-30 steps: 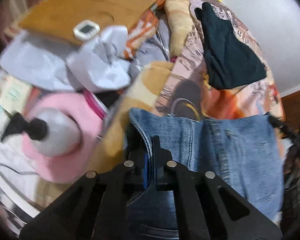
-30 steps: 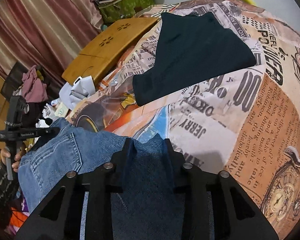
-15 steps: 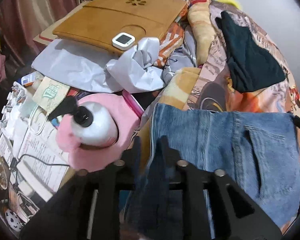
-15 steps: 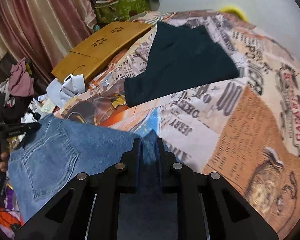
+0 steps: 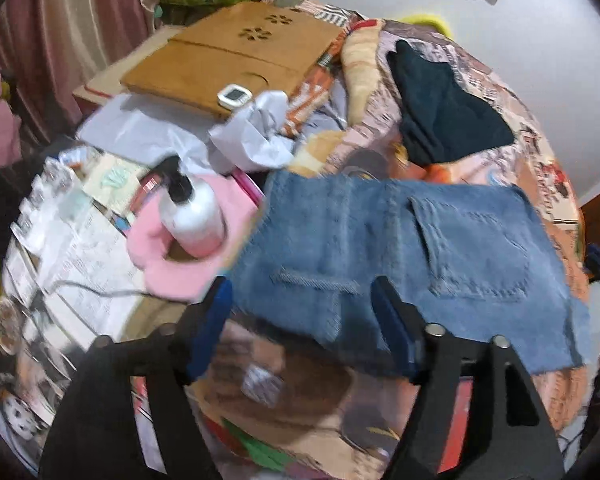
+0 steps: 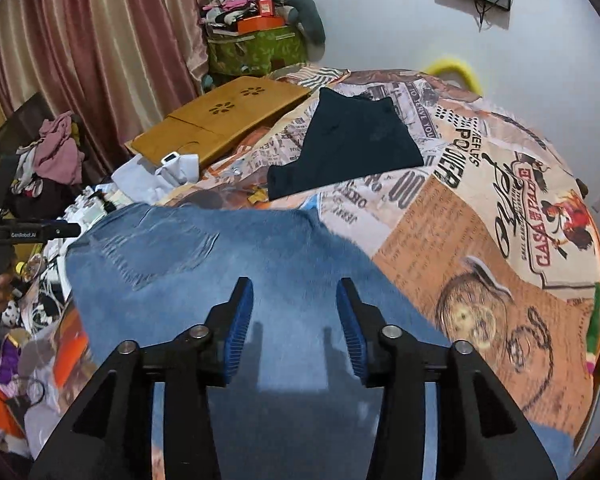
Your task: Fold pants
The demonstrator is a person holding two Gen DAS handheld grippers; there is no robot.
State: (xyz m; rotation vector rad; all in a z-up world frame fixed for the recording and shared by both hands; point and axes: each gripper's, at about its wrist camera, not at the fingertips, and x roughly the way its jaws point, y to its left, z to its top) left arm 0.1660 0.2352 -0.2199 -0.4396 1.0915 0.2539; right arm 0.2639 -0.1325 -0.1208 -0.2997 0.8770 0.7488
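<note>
Jeans (image 5: 400,256): blue denim, folded, lying flat on a bed near its front edge, back pocket (image 5: 472,248) facing up; seen from the right wrist (image 6: 228,280) they spread under and ahead of the tool. Left hand-held gripper (image 5: 300,320): jaws apart and opening, blue pads clear of the cloth, the near edge of the jeans just ahead of the gap, nothing pinched. Right hand-held gripper (image 6: 296,320): jaws apart and opening, poised above the denim, its shadow falling on the cloth, nothing clamped between the pads. Bedspread (image 6: 480,208): printed with newspaper text, posters and cartoon figures in orange and cream, covering the bed under the jeans. Dark garment (image 6: 348,148): folded, lying on the bedspread beyond the jeans, well apart from them. Wooden lap tray (image 5: 236,60): tan, with flower-shaped cutouts, beyond the bed's left side; a small white timer (image 5: 235,96) rests at its near edge. White crumpled paper (image 5: 256,136): just beside the timer. Pump bottle (image 5: 192,212): white with black top, standing on a pink cloth (image 5: 180,264) left of the jeans. Curtain (image 6: 80,40): pink and cream stripes, at the left. Green bag (image 6: 256,48): against the far wall, with oddments piled on top.
</note>
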